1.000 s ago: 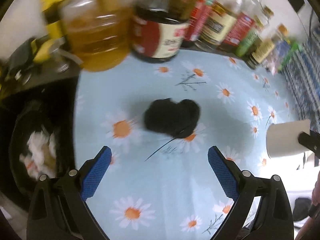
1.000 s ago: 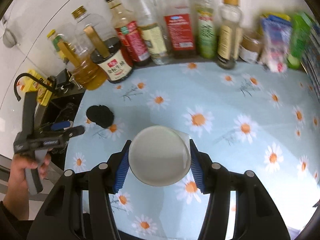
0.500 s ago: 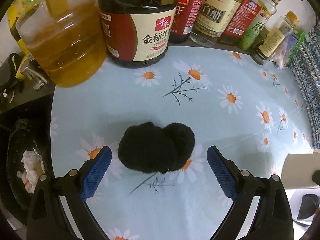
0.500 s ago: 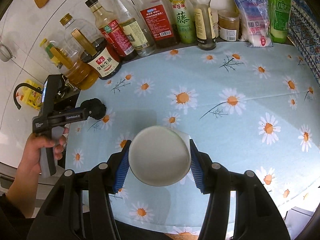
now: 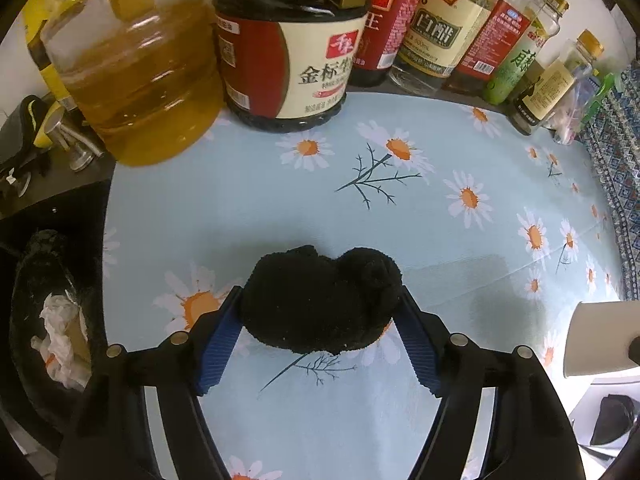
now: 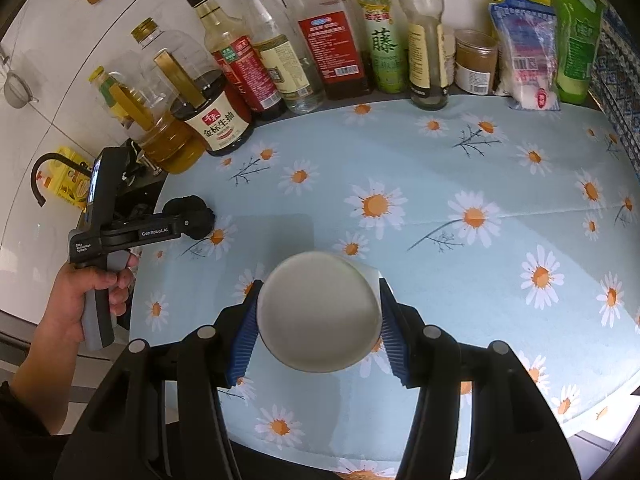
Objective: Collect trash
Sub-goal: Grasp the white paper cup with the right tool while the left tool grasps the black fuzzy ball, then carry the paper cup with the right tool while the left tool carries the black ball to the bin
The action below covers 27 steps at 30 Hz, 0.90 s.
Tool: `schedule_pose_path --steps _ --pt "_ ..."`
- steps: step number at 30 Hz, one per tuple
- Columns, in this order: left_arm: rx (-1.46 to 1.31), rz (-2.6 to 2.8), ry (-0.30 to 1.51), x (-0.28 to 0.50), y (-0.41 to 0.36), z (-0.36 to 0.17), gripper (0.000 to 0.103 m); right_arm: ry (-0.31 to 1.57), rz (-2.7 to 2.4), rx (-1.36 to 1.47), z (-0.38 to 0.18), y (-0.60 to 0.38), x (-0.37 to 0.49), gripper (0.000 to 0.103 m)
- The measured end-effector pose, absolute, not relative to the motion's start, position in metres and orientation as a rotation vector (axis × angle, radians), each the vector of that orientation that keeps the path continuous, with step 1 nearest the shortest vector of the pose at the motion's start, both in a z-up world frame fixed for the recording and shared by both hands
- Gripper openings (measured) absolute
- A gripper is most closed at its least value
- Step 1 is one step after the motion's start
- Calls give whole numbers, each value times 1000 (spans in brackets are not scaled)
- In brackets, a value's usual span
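Black fuzzy fabric wad (image 5: pixel 320 300): lying on the daisy-print tablecloth (image 5: pixel 460 240), between the blue pads of the left gripper (image 5: pixel 320 320). Jaws are closing on it; both pads appear to be at its sides, though firm pressure cannot be confirmed.

Step in hand, as judged: the pick-up of this item. The next move calls for a completed squeeze, a lift, then carriage to the bin (image 5: pixel 44 320) left of the gripper, where crumpled white paper is already seen.

White paper cup (image 6: pixel 318 316): clamped sideways between the pads of the right gripper (image 6: pixel 318 322), base toward the camera.

Left wrist view only: bin and contents. Right wrist view only: the hand (image 6: pixel 86 300) on the left gripper's handle, and the full bottle row (image 6: pixel 340 40) beyond the gripper.
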State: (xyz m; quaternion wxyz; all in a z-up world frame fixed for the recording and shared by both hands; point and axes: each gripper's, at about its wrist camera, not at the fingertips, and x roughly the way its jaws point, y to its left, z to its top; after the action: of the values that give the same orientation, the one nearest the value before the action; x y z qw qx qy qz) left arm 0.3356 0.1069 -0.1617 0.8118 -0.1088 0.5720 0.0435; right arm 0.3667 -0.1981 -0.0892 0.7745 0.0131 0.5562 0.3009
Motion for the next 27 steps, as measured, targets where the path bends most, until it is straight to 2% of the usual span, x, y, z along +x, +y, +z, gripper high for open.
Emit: schedule_pose_path --steps 12,27 --pt "-278 97 1160 303 136 -130 72 1208 711 -30 -84 -149 363 55" --pt "-377 228 1072 215 240 -93 72 1192 937 -155 -77 4 332 55"
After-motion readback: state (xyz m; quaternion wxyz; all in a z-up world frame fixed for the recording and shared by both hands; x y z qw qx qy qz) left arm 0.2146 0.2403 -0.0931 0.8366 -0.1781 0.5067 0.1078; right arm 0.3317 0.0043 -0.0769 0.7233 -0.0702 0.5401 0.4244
